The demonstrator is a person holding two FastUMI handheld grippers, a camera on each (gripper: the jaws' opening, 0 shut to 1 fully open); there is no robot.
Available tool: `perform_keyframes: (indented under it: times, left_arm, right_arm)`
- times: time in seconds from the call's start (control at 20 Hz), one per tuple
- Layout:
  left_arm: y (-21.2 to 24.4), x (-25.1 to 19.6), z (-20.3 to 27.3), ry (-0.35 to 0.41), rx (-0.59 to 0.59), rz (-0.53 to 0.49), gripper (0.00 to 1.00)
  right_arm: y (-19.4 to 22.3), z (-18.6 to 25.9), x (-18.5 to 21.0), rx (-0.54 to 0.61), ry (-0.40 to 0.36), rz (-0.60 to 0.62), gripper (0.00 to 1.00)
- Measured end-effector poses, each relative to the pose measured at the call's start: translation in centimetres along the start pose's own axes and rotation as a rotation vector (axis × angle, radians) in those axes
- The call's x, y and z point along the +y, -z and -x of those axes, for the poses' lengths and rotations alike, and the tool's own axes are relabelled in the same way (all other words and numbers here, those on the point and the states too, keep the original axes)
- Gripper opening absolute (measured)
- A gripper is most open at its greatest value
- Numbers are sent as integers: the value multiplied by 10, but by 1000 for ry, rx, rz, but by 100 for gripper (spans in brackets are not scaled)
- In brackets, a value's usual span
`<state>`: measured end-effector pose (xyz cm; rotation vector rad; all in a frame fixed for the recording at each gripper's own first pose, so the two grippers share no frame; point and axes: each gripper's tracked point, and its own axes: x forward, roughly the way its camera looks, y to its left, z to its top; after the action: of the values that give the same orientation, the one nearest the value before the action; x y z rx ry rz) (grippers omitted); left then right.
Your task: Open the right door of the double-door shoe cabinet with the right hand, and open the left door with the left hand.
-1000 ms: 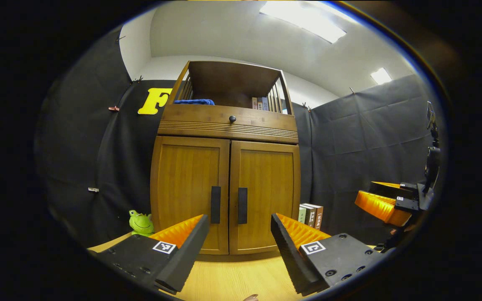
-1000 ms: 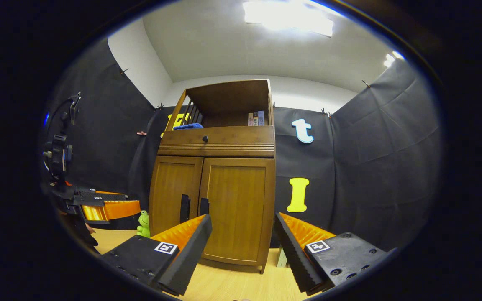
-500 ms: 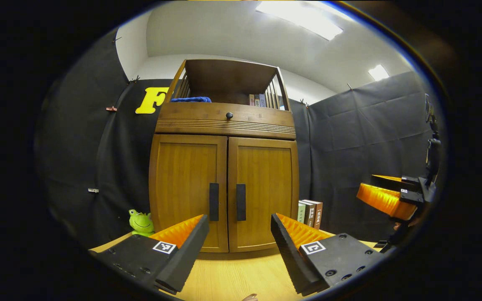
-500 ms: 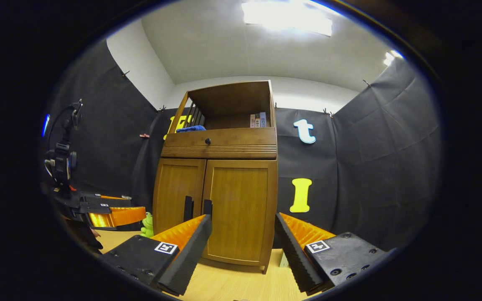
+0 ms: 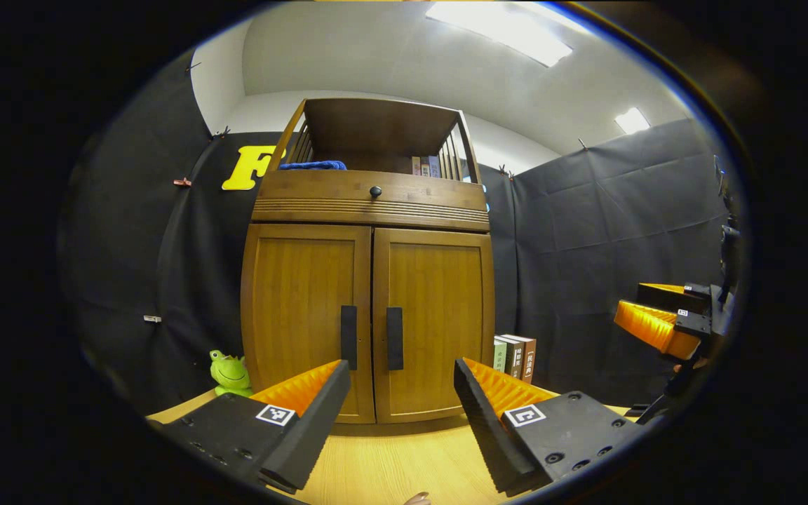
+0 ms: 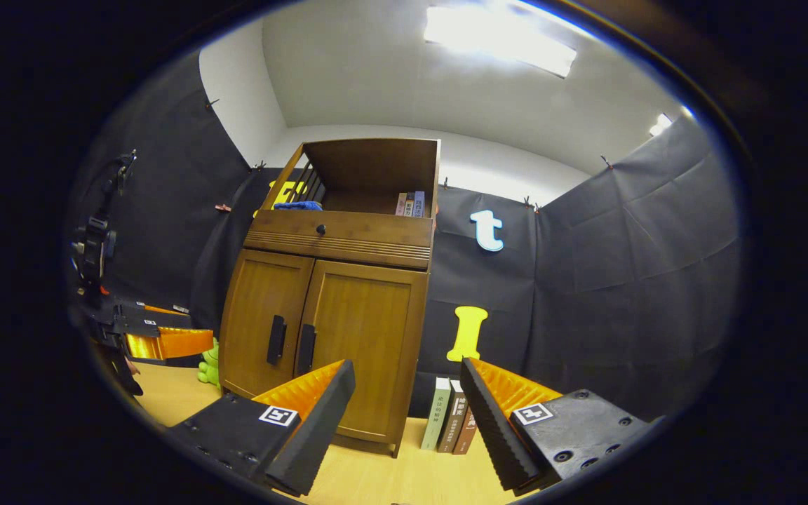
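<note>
Left gripper view: left gripper wide apart, empty, facing shut cabinet doors. Right gripper likewise spread, empty.

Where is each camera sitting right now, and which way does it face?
Left gripper view: rides the left gripper, squarely facing the closed cabinet; own jaws open.
Right gripper view: rides the right gripper, off to the cabinet's right, seeing it obliquely; own jaws open.
Shared: cabinet, books, frog toy, each other's gripper.
</note>
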<state>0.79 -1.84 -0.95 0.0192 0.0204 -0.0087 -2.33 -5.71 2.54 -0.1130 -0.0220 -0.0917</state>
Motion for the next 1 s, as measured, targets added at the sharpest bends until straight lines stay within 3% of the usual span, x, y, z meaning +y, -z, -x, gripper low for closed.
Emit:
perform_keyframes:
  times: [0.05, 0.1, 0.15, 0.35, 0.45, 0.65, 0.85, 0.95, 1.0]
  left_arm:
    - [0, -1, -1, -3, -3, 0, 93]
    - [0, -2, -3, -5, -2, -1, 88]
    - [2, -2, -5, -7, 2, -1, 93]
    - [5, -6, -15, -11, 8, 13, 89]
    - [5, -8, -22, -14, 7, 22, 93]
    - [6, -1, -29, -41, 8, 23, 88]
    - [13, 10, -32, -43, 27, 16, 89]
    - [12, 19, -37, -40, 26, 9, 88]
    - [13, 26, -41, -41, 27, 9, 93]
  right_arm:
    - [3, -1, -7, 8, 16, 17, 95]
    - [6, -2, -15, 17, 33, 40, 95]
    - [8, -2, -23, 23, 51, 68, 94]
    - [6, 2, -66, 33, 130, 195, 96]
    - [-4, 5, -76, 15, 145, 166, 95]
    - [1, 6, -66, 24, 124, 146, 95]
    - [5, -5, -12, 33, 15, 77, 95]
    - [7, -16, 5, 35, -3, 65, 95]
    - [9, -21, 13, 37, -10, 52, 95]
